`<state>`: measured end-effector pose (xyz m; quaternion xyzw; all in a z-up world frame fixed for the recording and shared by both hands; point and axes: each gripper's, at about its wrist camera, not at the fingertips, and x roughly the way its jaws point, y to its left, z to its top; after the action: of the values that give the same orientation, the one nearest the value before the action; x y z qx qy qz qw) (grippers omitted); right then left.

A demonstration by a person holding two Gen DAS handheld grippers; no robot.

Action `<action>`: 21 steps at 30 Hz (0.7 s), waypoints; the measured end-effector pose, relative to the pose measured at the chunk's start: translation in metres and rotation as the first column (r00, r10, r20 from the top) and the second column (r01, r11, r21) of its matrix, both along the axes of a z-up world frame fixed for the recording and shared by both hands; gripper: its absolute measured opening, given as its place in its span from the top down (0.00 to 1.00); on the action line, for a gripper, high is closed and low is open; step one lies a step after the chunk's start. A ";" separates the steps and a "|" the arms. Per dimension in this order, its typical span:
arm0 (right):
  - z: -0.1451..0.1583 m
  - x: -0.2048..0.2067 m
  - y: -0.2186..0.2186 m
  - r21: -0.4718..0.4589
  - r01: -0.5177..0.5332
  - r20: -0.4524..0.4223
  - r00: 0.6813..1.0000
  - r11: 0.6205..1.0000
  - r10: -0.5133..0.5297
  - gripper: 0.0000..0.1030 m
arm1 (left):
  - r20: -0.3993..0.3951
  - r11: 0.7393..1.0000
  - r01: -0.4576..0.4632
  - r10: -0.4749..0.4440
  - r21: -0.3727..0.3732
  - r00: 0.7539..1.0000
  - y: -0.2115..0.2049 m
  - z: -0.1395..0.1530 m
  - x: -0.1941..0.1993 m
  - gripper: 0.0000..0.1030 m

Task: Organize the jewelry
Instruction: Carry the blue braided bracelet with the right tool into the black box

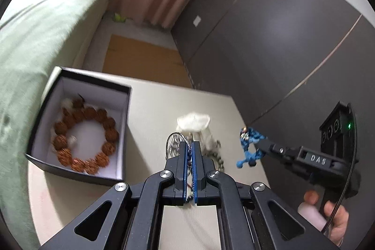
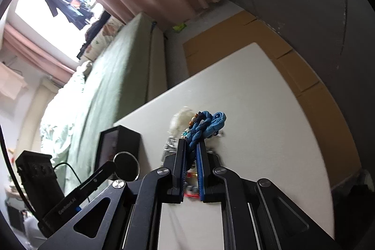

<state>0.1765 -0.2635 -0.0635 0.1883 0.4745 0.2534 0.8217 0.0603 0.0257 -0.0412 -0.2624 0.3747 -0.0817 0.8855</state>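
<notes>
My left gripper (image 1: 189,144) is shut on a thin silver hoop (image 1: 174,144) and holds it above the white table (image 1: 150,109). The right wrist view shows that same left gripper (image 2: 112,165) with the silver hoop (image 2: 126,164) hanging from its tip. My right gripper (image 2: 192,144) is shut on a blue braided cord bracelet (image 2: 206,125) with small beads. From the left wrist view, the right gripper (image 1: 260,147) lifts this blue bracelet (image 1: 249,144) off the table. An open black box (image 1: 44,109) at the left holds a brown bead bracelet (image 1: 84,137).
A white cloth pouch (image 1: 194,123) and a bead chain (image 1: 219,161) lie on the table beyond my left gripper. A green-covered bed (image 1: 35,39) runs along the left. Flat cardboard (image 1: 140,55) lies on the floor past the table, with a dark wardrobe (image 1: 281,39) to the right.
</notes>
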 end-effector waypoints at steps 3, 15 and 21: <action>0.004 -0.004 0.010 0.033 -0.023 0.019 1.000 0.999 0.023 0.91 | 0.040 0.999 -0.037 0.038 -0.014 0.998 0.012 0.009 -0.006 0.97; 0.000 -0.014 0.063 0.089 -0.117 0.040 0.993 0.989 0.114 0.90 | 0.074 0.983 -0.178 0.181 -0.037 0.981 0.058 0.019 -0.013 0.97; 0.000 -0.020 0.088 0.138 -0.159 0.053 0.987 0.978 0.153 0.91 | -0.034 0.959 -0.258 0.255 -0.115 0.966 0.084 0.006 -0.010 0.33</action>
<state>0.1566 -0.1759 -0.0633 0.2032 0.4512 0.3542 0.7935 0.0504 0.1093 -0.0356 -0.3614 0.3405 0.0142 0.8679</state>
